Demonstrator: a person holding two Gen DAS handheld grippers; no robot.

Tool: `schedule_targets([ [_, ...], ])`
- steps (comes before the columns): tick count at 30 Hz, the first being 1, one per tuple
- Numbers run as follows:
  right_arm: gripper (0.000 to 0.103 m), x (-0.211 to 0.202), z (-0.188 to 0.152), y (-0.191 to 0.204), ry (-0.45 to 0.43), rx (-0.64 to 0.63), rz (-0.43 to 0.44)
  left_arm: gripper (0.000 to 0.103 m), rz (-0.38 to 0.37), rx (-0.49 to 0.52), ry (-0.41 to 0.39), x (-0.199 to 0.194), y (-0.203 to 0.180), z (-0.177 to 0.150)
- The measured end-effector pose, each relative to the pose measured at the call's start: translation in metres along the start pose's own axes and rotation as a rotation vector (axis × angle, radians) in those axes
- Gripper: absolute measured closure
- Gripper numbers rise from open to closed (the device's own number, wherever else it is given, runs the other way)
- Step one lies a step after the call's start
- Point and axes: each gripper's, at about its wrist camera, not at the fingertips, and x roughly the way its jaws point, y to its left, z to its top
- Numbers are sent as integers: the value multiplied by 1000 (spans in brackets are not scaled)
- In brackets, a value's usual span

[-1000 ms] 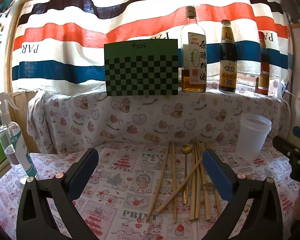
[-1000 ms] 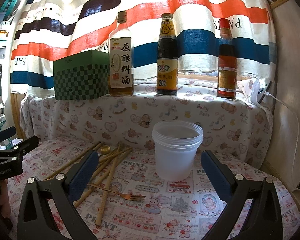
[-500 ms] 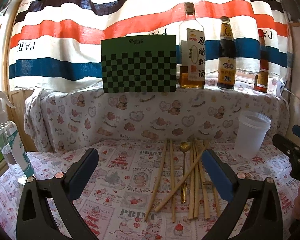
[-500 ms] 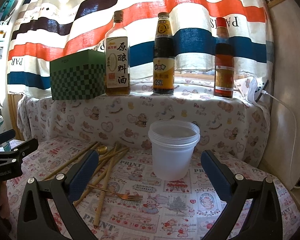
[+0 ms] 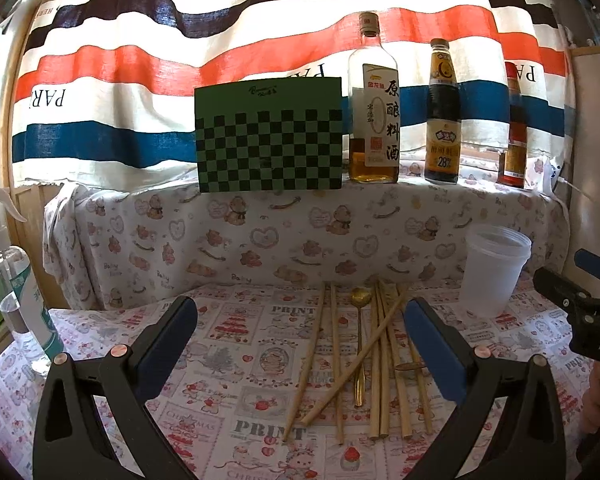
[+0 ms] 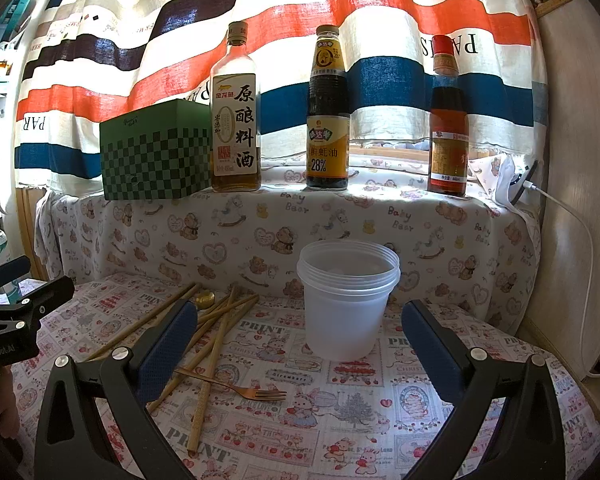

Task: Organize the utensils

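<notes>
Several wooden chopsticks (image 5: pixel 380 364) lie in a loose pile on the patterned tablecloth, with a gold spoon (image 5: pixel 359 344) among them. In the right wrist view the chopsticks (image 6: pixel 216 336) lie left of a gold fork (image 6: pixel 244 390). A translucent plastic cup (image 6: pixel 346 300) stands upright and empty; it also shows in the left wrist view (image 5: pixel 494 270). My left gripper (image 5: pixel 300 340) is open and empty, held above the table before the pile. My right gripper (image 6: pixel 300 340) is open and empty, in front of the cup.
On a cloth-covered ledge behind stand a green checkered box (image 5: pixel 269 134), a cooking wine bottle (image 6: pixel 236 116), a dark sauce bottle (image 6: pixel 327 116) and a red-capped bottle (image 6: pixel 448 120). A spray bottle (image 5: pixel 18 292) stands at the far left. A white cable (image 6: pixel 576 220) hangs at the right wall.
Both grippers have drifted slightly, so the scene sits a little lower and nearer in each view. Both stay open and empty. Nothing on the table has moved.
</notes>
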Motion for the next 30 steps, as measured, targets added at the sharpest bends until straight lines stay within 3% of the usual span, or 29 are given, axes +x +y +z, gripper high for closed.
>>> schedule_targets([
  [12,0,0,0,0,-1,4,-10,0,-49,-14,-24,-3,4,1],
  [30,0,1,1,-4,5,22,-58,0,-7,5,-12,-2,1,0],
])
